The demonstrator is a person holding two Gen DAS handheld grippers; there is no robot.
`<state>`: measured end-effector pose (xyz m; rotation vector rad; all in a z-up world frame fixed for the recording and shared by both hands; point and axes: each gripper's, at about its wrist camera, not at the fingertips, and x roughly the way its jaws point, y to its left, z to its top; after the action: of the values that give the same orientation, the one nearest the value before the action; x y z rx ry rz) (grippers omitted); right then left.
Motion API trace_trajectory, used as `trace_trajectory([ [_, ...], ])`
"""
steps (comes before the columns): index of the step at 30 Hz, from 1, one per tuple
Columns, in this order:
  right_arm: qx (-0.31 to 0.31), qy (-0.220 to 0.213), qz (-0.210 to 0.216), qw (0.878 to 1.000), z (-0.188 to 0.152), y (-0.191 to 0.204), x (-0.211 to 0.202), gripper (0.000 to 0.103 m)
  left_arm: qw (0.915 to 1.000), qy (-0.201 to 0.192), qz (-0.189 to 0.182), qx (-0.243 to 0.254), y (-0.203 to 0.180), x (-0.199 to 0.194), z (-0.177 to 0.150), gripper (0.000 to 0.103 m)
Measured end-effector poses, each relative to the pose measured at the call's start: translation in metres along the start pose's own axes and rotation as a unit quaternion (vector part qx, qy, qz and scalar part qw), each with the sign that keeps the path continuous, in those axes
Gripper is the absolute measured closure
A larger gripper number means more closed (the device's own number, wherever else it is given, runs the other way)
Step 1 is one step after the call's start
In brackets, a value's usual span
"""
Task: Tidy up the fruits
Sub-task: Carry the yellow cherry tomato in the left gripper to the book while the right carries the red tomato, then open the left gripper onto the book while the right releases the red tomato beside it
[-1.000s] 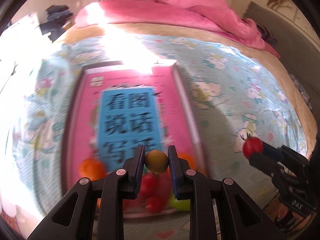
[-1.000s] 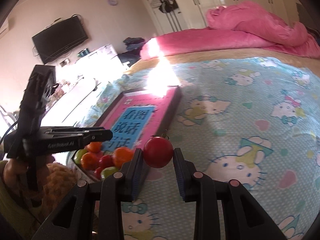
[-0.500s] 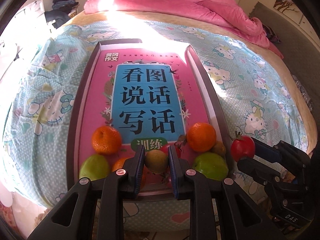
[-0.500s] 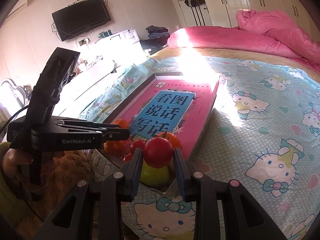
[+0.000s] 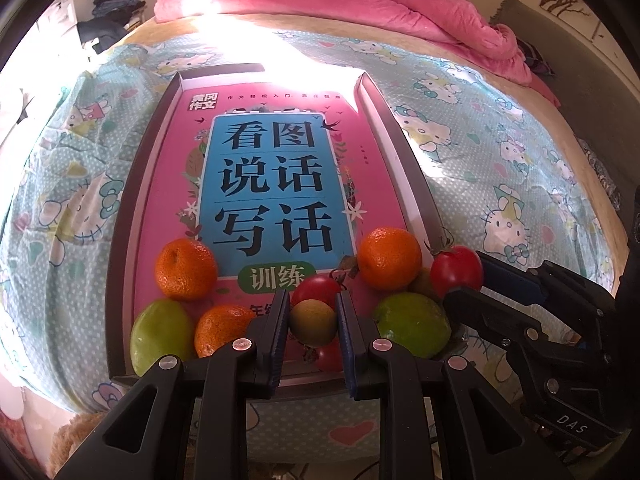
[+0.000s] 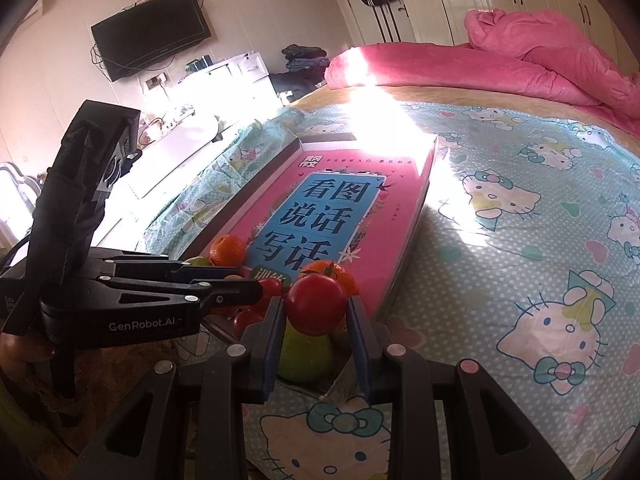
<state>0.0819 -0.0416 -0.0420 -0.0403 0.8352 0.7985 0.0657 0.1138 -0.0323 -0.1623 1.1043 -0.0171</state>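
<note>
Fruits crowd the near end of the shallow box (image 5: 416,200) on the bed. Left hand-held gripper (image 5: 313,320) clamps a small brownish-green fruit (image 5: 313,322) above them; right hand-held gripper (image 6: 316,312) pinches a tomato (image 6: 316,308) over the near right corner, likely for release.

Oranges (image 5: 389,258), green apples (image 5: 412,330) and tomatoes (image 5: 318,290) cluster at the tray's (image 5: 120,248) near end

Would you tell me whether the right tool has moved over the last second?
Yes. The right tool, holding the tomato, moved left toward the tray corner.
</note>
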Motion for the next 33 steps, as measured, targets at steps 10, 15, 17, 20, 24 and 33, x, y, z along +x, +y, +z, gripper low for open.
trace_trajectory([
  [10,0.002,0.015,-0.004,1.000,-0.003,-0.002,0.009,0.071,1.0000,0.003,0.000,0.000,0.000,0.003,0.000,0.079],
  [15,0.002,0.015,-0.002,1.000,-0.003,-0.003,0.010,0.071,1.0000,0.003,-0.001,0.000,0.000,0.003,0.000,0.079],
  [17,0.006,0.016,-0.001,1.000,-0.003,-0.003,0.010,0.071,1.0000,0.004,0.000,0.001,0.000,0.004,0.000,0.079],
  [20,0.008,0.019,-0.001,1.000,-0.004,-0.004,0.010,0.070,1.0000,0.004,0.001,0.002,0.000,0.004,0.000,0.079],
  [24,0.007,0.017,-0.002,1.000,-0.005,-0.004,0.007,0.060,1.0000,0.002,0.002,0.005,-0.002,0.003,0.000,0.071],
  [33,0.012,0.006,-0.005,1.000,-0.005,-0.006,-0.004,0.054,0.9998,-0.011,0.008,0.015,-0.009,-0.010,0.000,0.051],
])
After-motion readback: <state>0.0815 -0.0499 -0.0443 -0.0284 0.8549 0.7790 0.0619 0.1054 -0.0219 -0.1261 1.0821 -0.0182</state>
